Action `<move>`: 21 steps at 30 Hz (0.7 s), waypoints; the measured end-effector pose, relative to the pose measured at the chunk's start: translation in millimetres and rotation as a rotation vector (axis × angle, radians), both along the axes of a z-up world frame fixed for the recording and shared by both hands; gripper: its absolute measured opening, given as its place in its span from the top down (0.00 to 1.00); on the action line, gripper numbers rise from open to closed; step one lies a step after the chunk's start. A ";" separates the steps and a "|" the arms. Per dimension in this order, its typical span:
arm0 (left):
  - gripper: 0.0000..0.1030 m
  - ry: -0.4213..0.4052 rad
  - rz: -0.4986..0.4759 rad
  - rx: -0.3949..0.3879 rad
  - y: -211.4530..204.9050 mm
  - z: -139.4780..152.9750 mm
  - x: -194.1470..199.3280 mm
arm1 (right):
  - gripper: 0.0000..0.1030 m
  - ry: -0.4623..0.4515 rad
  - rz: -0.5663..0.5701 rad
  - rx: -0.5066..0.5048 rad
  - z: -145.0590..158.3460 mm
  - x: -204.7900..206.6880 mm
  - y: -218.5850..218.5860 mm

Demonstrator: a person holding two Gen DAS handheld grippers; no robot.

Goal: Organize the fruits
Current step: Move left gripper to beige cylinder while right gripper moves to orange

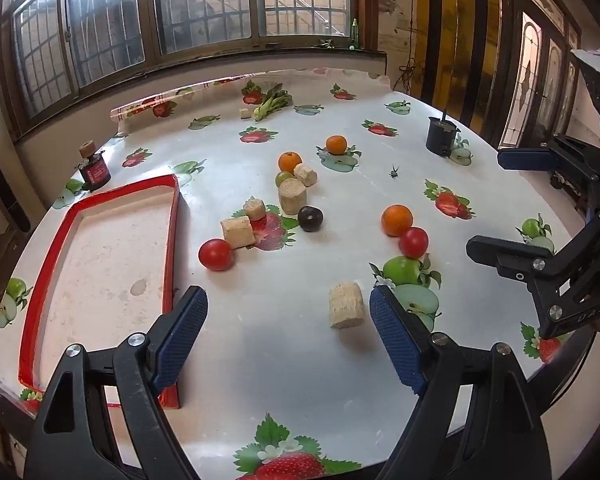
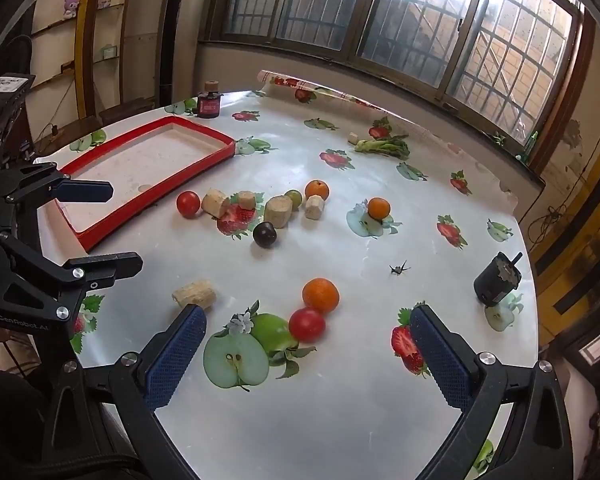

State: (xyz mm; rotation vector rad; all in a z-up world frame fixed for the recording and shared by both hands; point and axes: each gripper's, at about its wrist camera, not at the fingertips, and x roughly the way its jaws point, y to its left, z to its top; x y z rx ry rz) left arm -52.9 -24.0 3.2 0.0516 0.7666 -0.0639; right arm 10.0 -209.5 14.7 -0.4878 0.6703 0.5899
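The job had not really started. The red tray (image 1: 100, 264) sat on the left side of the table (image 1: 284, 364), and it had no fruit in it at all (only some stains on its white bottom).

All the fruit was out on the tablecloth. One red tomato (image 1: 216, 254) lay just beside the tray's right wall, touching a tan block (image 1: 238, 232). A dark plum (image 1: 310, 218) sat a little past it, near more tan blocks. Farther back were two oranges (image 1: 290, 162), well apart from the tray, with a small green fruit (image 1: 284, 179) tucked next to the nearer one. On the right, an orange (image 2: 320, 295) and a second tomato (image 2: 307, 324) touched each other.

The left gripper (image 1: 288, 332) hung over the near edge of the table with its fingers spread wide and nothing between them. One tan block (image 1: 346, 305) lay just inside its right finger, but that was not fruit. The right gripper (image 2: 308, 360) was spread wide too and held nothing, and the touching orange and tomato lay just ahead of its gap.

So it looked like seven fruits were left to move, if the tray was where they belonged. The blocks, the little jar (image 1: 95, 168), the black cup (image 1: 442, 135) and the leafy greens (image 1: 272, 102) would likely stay where they were.
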 end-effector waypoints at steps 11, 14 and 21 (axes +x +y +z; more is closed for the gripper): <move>0.19 0.016 -0.005 0.000 -0.8 -3.3 0.1 | 0.01 0.006 -0.007 -0.002 -3.1 3.1 -1.4; 0.19 0.018 -0.006 -0.001 -1.0 -4.2 0.1 | 0.00 0.008 -0.004 0.002 -7.7 3.1 -3.3; 0.19 0.022 -0.004 -0.004 0.3 -5.2 1.6 | 0.01 0.016 -0.002 -0.009 -8.1 3.2 -1.7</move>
